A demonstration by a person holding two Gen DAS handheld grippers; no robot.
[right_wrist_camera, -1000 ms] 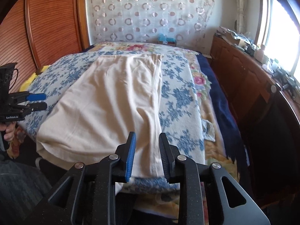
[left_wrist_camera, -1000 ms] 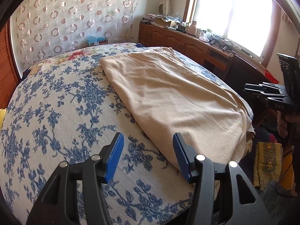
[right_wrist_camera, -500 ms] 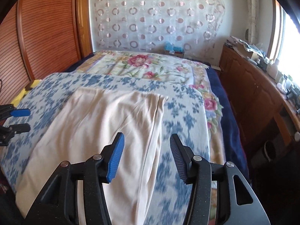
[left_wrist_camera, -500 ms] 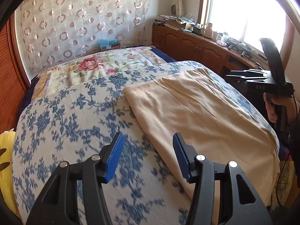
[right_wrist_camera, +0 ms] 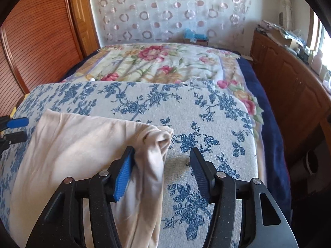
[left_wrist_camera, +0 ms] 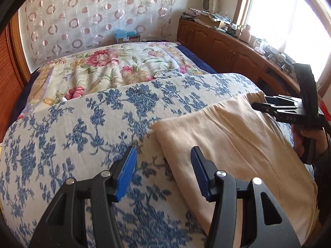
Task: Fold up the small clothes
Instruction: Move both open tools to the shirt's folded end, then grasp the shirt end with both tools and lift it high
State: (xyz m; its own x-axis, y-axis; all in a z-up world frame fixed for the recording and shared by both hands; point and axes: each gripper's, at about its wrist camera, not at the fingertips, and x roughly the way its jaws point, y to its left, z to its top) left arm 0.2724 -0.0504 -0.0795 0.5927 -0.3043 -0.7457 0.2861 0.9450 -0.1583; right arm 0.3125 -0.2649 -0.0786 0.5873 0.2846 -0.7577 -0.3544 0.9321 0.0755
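Garment (right_wrist_camera: 82,155), cream cloth, lies flat on the blue-flowered cover (right_wrist_camera: 206,124) of the bed, near its front edge. Its far end is turned back toward the near side, giving a doubled panel. The far right corner is bunched and rumpled; the far left corner lies flat.

Step in hand, as judged: one fold along the length has been laid down and let go. The next move calls for a fresh grip on the folded end or a side edge, with the bunched corner smoothed first, or the next fold will carry the wrinkle.

Right tool (right_wrist_camera: 162,171): jaws have just been opening and now stand moderately wide. The bunched edge lies between them, beside the left pad, but neither pad presses it. Nothing is held.

Left tool (left_wrist_camera: 163,172): jaws moderately wide and empty, straddling the cloth's far left corner above the cover, without contact as far as can be told.

Pose: both tools point forward and down at the bed, side by side, one at each far corner. From the left view, a hand (left_wrist_camera: 300,140) grips the right tool's handle at the frame's right edge.
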